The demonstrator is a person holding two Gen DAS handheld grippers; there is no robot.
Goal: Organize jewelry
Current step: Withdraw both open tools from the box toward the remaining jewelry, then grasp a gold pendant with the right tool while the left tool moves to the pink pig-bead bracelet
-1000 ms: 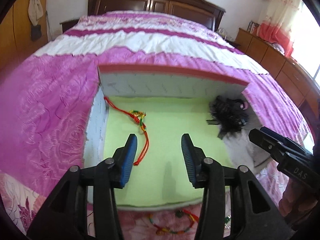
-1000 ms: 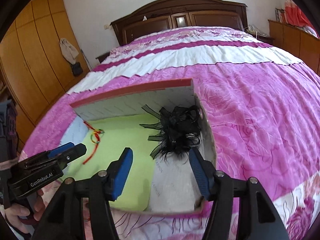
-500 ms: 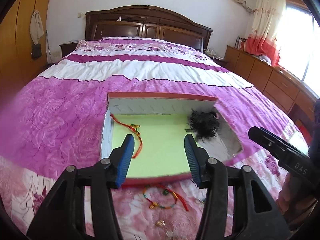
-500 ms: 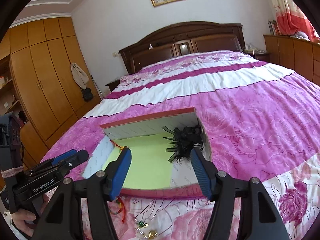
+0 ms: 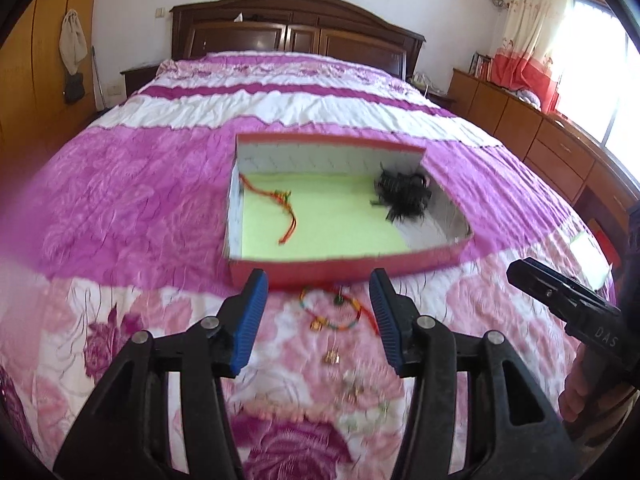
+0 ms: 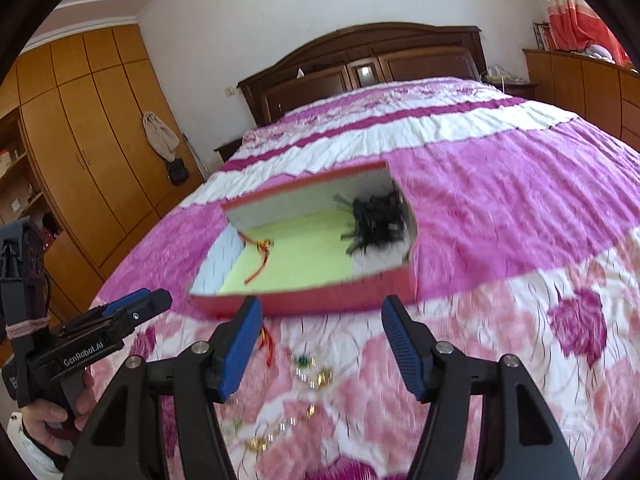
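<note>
A red box with a yellow-green liner lies open on the bed; it also shows in the right wrist view. Inside are a red cord bracelet at the left and a black frilly hair piece at the right. On the bedspread in front of the box lie a coloured bead bracelet and small gold pieces, also seen from the right wrist. My left gripper is open and empty above the bracelet. My right gripper is open and empty, near the loose pieces.
The pink and white floral bedspread covers the whole bed. A dark wooden headboard stands at the far end. Wooden wardrobes line the left, a low cabinet the right.
Both grippers have pulled back out of the box toward the bed's near end. The loose jewelry in front of the box has come into view under them. Both stay open.
</note>
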